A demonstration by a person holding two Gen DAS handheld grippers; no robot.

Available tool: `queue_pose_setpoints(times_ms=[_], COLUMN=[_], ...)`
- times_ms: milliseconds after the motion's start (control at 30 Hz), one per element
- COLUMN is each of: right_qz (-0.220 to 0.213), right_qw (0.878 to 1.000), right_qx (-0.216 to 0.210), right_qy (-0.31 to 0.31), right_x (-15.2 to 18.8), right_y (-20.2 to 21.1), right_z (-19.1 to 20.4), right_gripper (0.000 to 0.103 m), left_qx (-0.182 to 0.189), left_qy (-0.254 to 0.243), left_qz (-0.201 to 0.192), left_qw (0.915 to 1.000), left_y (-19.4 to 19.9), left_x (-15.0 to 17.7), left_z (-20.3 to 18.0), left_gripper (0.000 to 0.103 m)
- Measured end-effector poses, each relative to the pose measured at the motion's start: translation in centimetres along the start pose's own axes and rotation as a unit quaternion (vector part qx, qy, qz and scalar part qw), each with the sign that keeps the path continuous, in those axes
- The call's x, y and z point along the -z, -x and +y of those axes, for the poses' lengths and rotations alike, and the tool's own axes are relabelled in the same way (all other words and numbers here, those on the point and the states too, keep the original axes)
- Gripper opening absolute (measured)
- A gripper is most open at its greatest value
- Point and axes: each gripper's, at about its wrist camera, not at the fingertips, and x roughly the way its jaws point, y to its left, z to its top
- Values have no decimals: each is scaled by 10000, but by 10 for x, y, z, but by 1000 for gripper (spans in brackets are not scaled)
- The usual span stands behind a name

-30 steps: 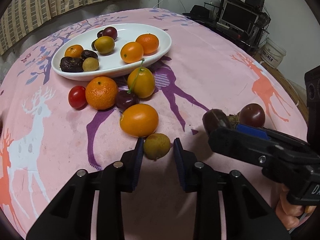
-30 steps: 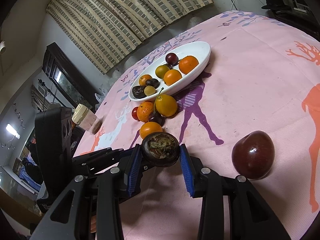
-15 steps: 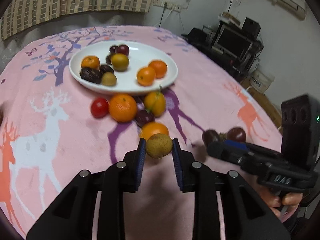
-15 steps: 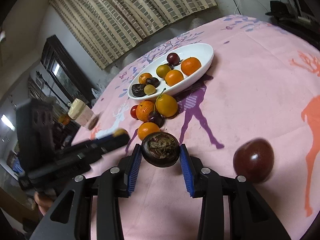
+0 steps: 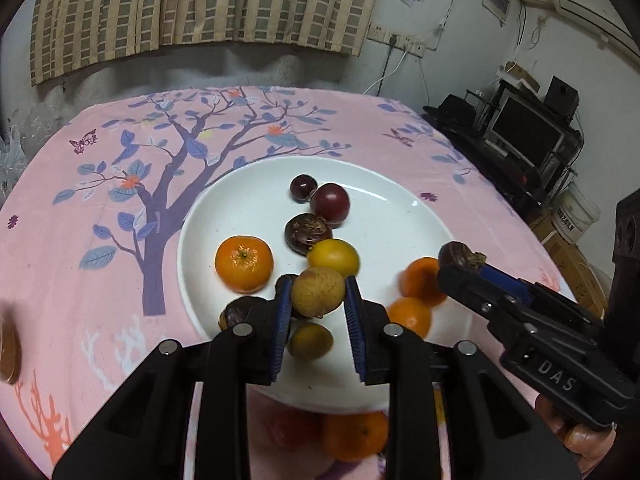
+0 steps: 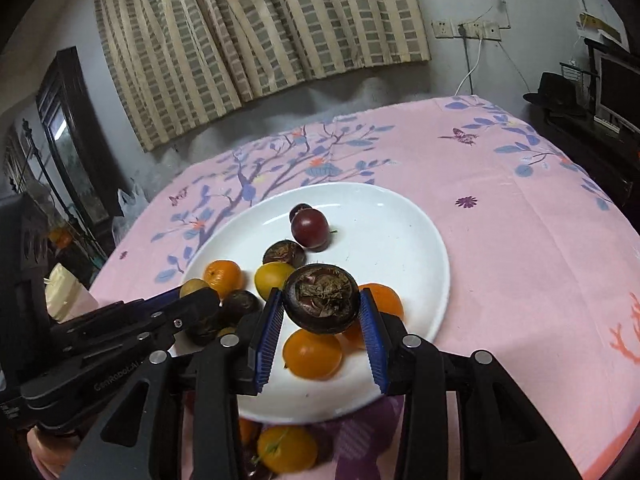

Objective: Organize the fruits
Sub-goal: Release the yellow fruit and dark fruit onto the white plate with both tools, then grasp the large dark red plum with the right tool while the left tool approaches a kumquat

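My left gripper [image 5: 317, 308] is shut on a small tan-brown round fruit [image 5: 317, 291] and holds it above the near part of the white oval plate [image 5: 404, 224]. My right gripper [image 6: 320, 320] is shut on a dark purple-brown fruit [image 6: 321, 298] with a rough dried top, also above the plate [image 6: 400, 220]. The right gripper shows in the left wrist view [image 5: 464, 268] at the right. The plate holds several fruits: oranges [image 5: 244, 263], dark plums [image 5: 329, 204], a yellow fruit [image 5: 333, 256] and dark brown fruits [image 5: 307, 232].
More oranges [image 5: 354, 436] and a red fruit [image 5: 292, 428] lie on the pink patterned tablecloth [image 5: 100, 216] just in front of the plate, partly hidden by my fingers. A striped curtain, wall sockets and a monitor shelf stand beyond the table.
Both grippers have lifted their fruits off the cloth and moved forward, from short of the plate to above it. The plate now fills the middle of both views.
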Motion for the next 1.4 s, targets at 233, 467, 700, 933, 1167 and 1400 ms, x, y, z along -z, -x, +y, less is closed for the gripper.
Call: queue_pose_setpoints(times_ms=[233, 467, 700, 933, 1167, 1400], right_qz=[-52, -277, -452, -28, 362, 603], right_qw=[9996, 9993, 9985, 9988, 9939, 9907], right_qx=[-62, -229, 85, 487, 993, 1155], right_qy=[257, 33, 291, 24, 313, 392], right_x=[5, 19, 65, 103, 137, 148], right_y=[8, 43, 84, 118, 127, 121], right_z=[3, -3, -8, -41, -43, -47], right_gripper=[60, 64, 64, 68, 68, 68], left_qx=[-392, -470, -502, -282, -321, -349], left_qy=[163, 216, 185, 105, -124, -63], left_qz=[-1, -437, -466, -393, -397, -364], left_qw=[9991, 9977, 9975, 9988, 9986, 9987], left_y=[-12, 41, 70, 87, 92, 92], left_x=[-5, 12, 55, 90, 112, 114], left_z=[13, 10, 2, -4, -17, -13], left_gripper=[73, 92, 96, 96, 96, 96])
